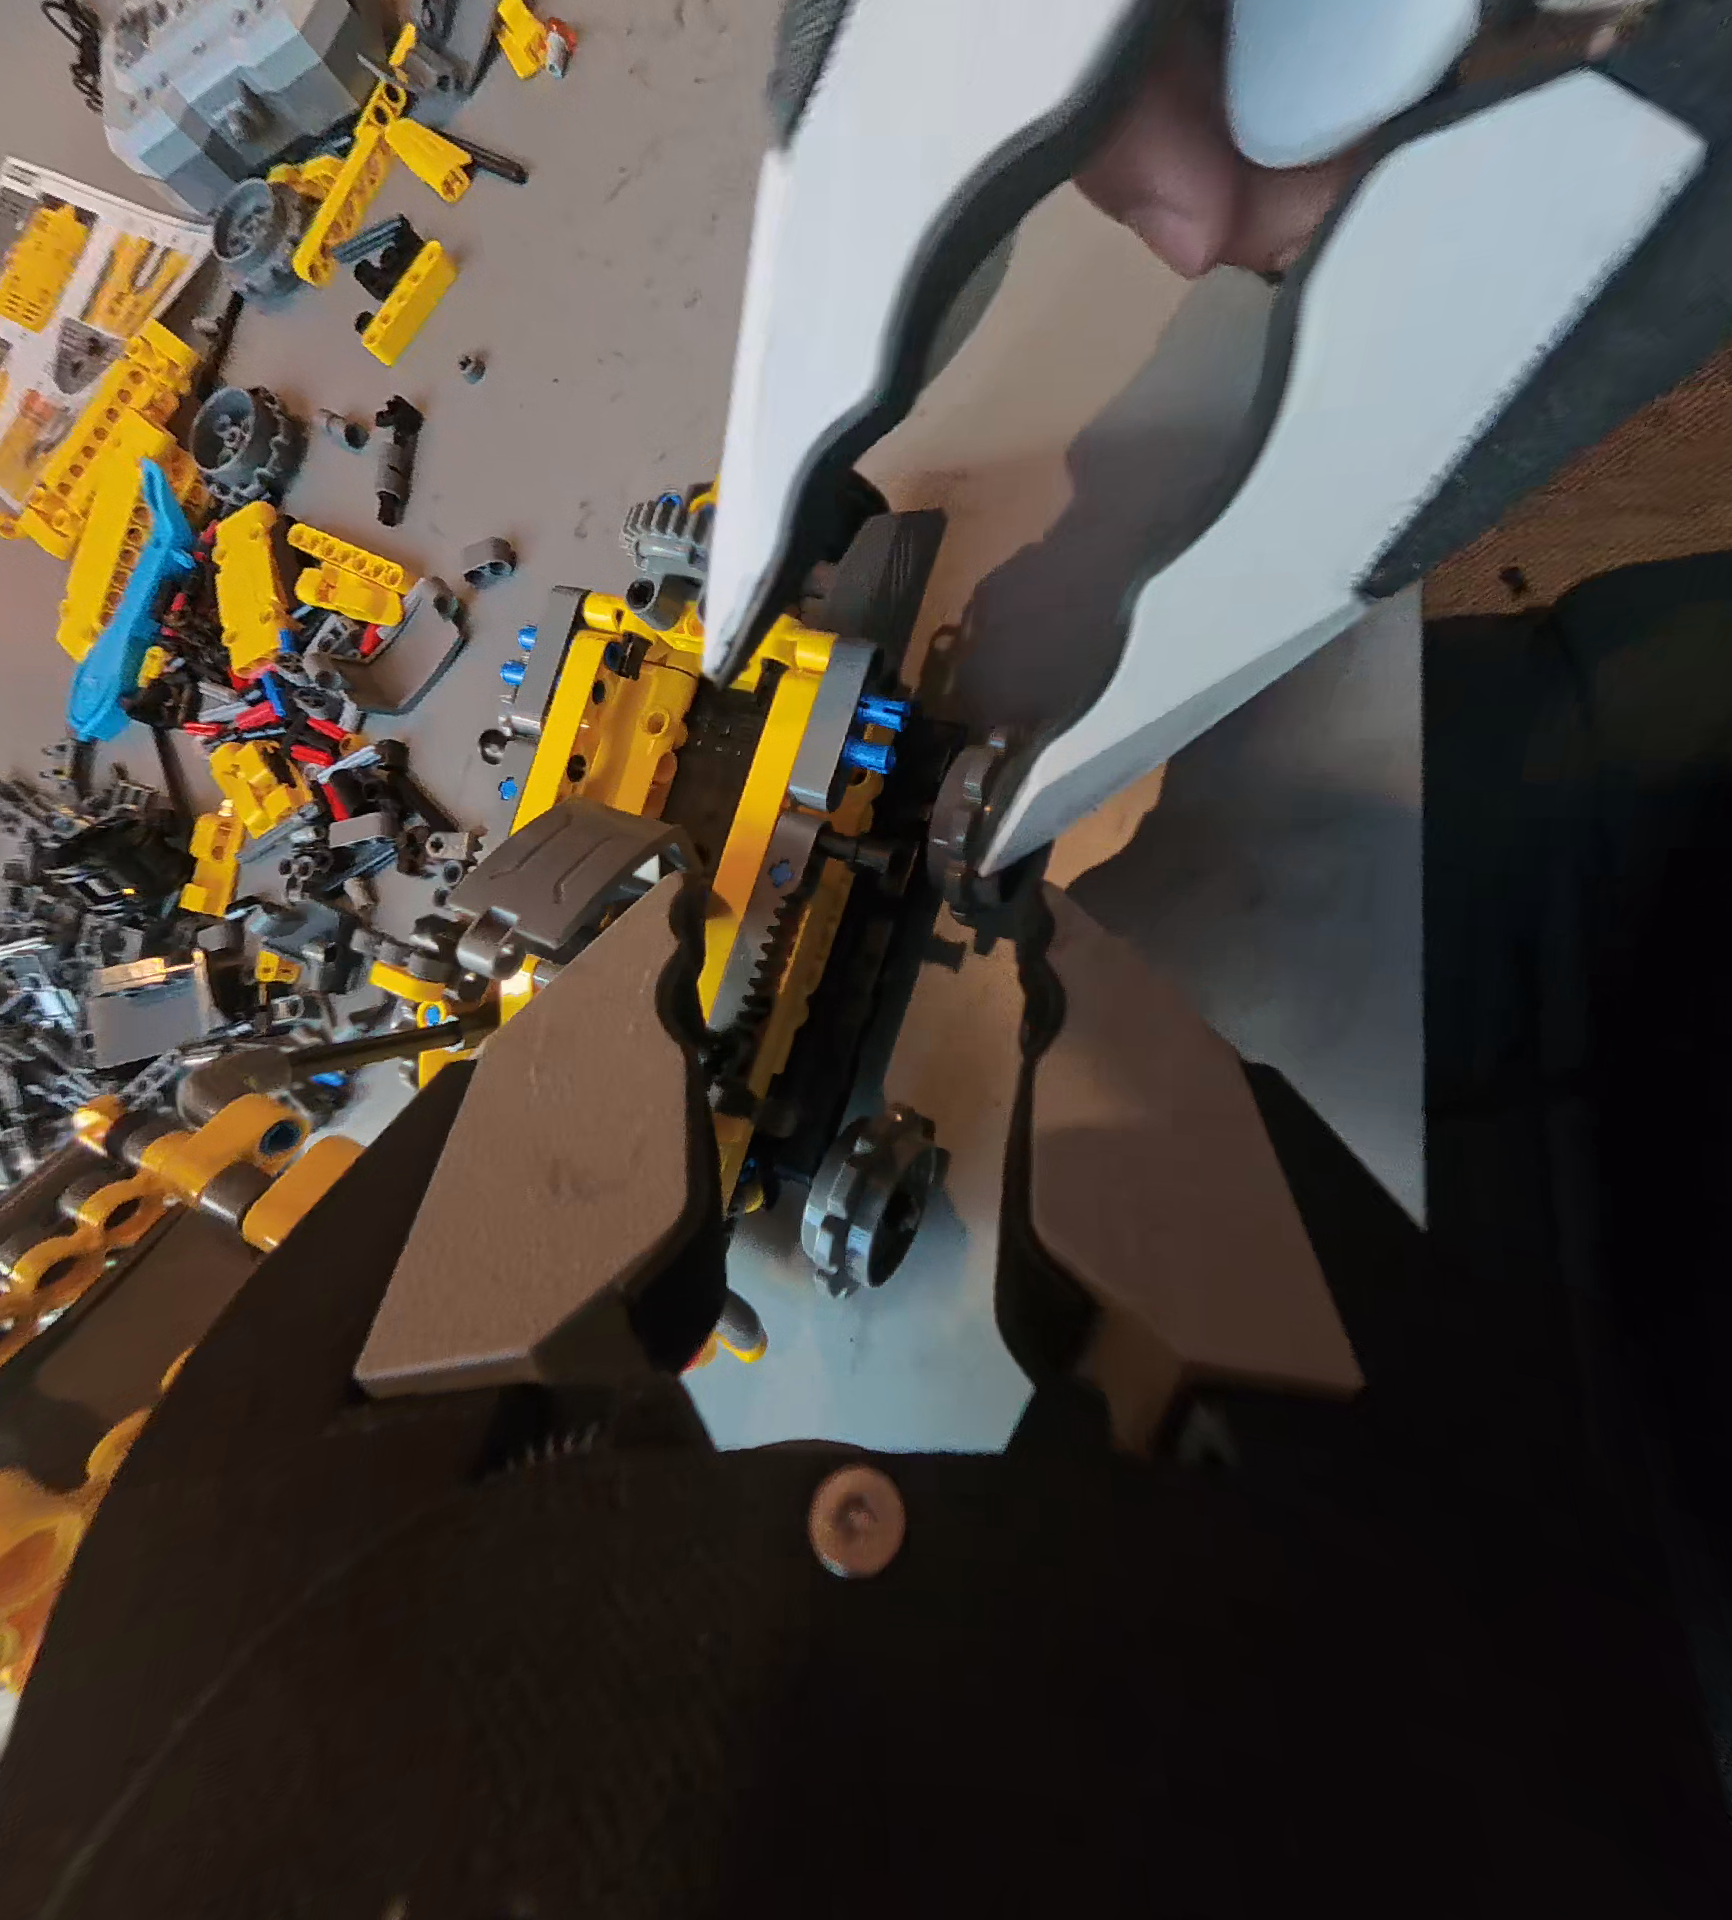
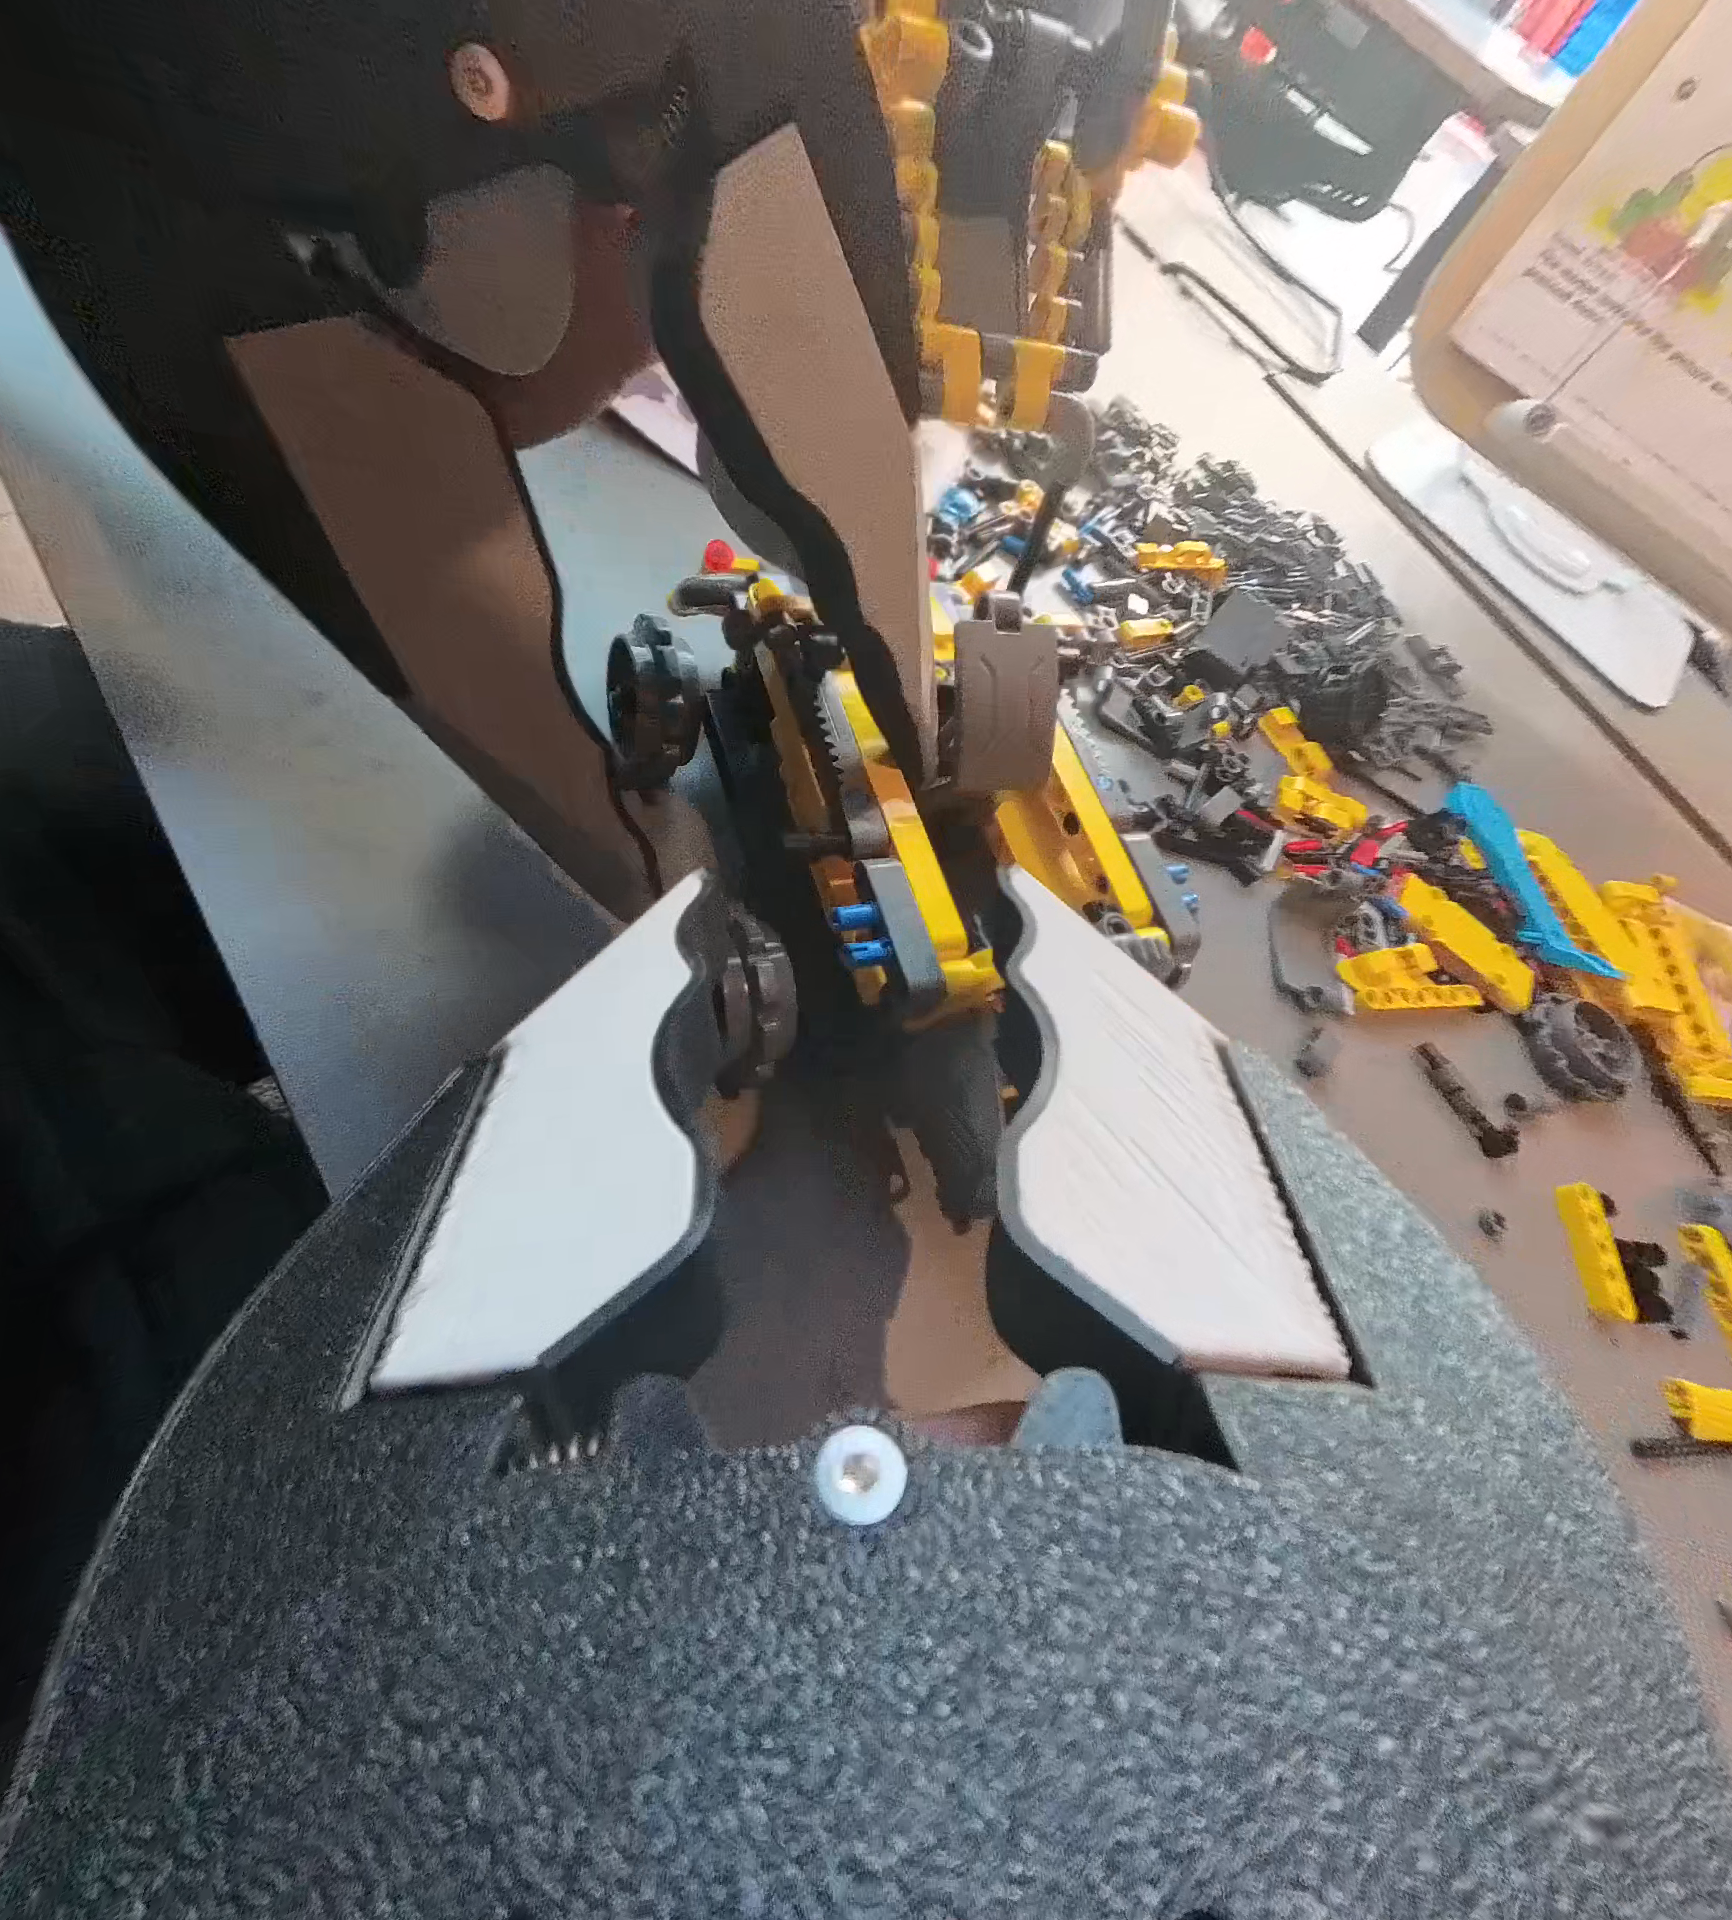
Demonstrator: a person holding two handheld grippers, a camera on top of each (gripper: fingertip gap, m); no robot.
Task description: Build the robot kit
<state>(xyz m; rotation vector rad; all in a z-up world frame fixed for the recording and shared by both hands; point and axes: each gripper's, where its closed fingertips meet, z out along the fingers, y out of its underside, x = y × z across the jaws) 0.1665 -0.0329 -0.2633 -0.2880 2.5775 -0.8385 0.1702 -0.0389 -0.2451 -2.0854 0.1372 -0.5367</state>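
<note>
A yellow and black toy-brick model point(image 1: 737, 790) with grey sprockets and blue pins lies on the grey table point(image 1: 633, 312) near its edge. My left gripper point(image 1: 857, 899), with dark brown fingers, closes across the model's near end, one finger on the yellow frame and the other by a sprocket. My right gripper point(image 2: 854, 888), with white fingers, closes across the model point(image 2: 903, 831) from the opposite end, one finger on a dark sprocket point(image 2: 753, 987) and one on the yellow frame. Each gripper shows in the other's view: the right point(image 1: 862, 758) and the left point(image 2: 789, 831).
A pile of loose yellow, black and grey parts point(image 1: 249, 727) covers the table beyond the model, with a blue tool point(image 1: 129, 613) and a booklet point(image 1: 41, 301). A yellow linked arm point(image 1: 62, 1247) lies beside my left gripper. The table edge point(image 1: 1402, 935) is close. Only a small space, under 4 cm, lies between the two pairs of fingers.
</note>
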